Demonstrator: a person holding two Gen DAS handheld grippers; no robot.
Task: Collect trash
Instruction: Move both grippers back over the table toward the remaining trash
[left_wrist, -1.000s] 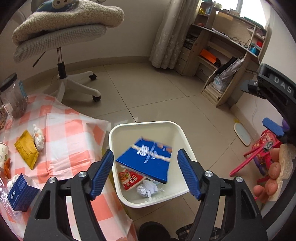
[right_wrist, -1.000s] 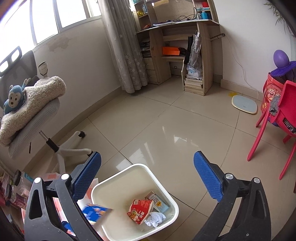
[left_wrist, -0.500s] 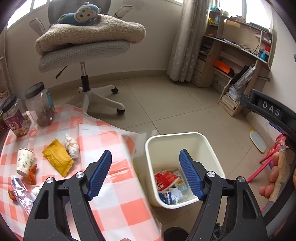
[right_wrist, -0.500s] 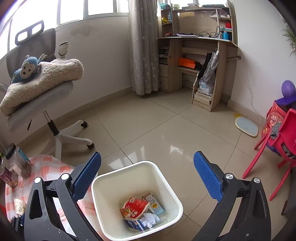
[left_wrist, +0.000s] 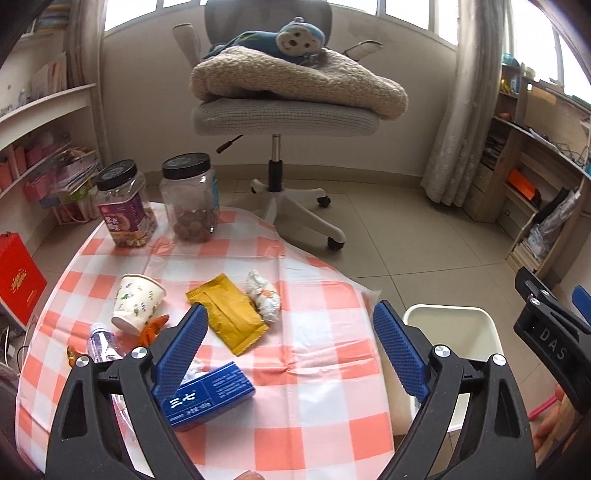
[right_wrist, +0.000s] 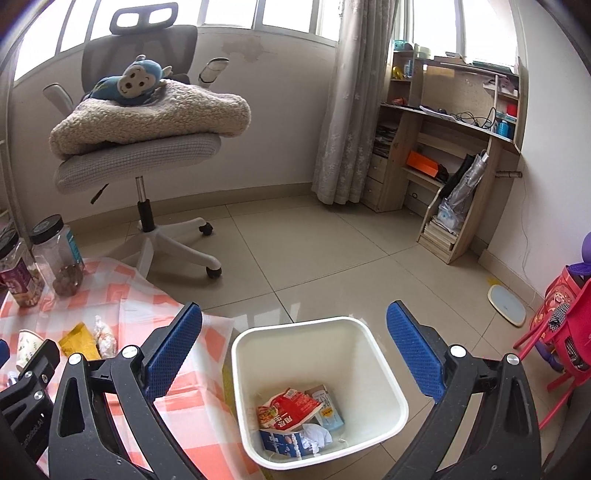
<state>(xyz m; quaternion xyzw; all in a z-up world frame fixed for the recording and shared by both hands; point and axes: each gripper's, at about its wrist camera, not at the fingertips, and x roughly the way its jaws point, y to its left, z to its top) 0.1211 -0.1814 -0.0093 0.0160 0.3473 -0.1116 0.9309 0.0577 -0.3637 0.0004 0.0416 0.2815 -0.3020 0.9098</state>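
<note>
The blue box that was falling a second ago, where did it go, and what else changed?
The blue box dropped from the left gripper and now lies in the white bin with the red packet. That gripper's jaws have just been opening, with nothing between them, and it swung over to the checkered table. The right gripper stayed open and empty. The yellow packet and paper cup haven't moved.

Ahead of me a chair carries a blanket and a toy monkey. Two jars stand at the table's far left, and a desk lines the far right wall.
</note>
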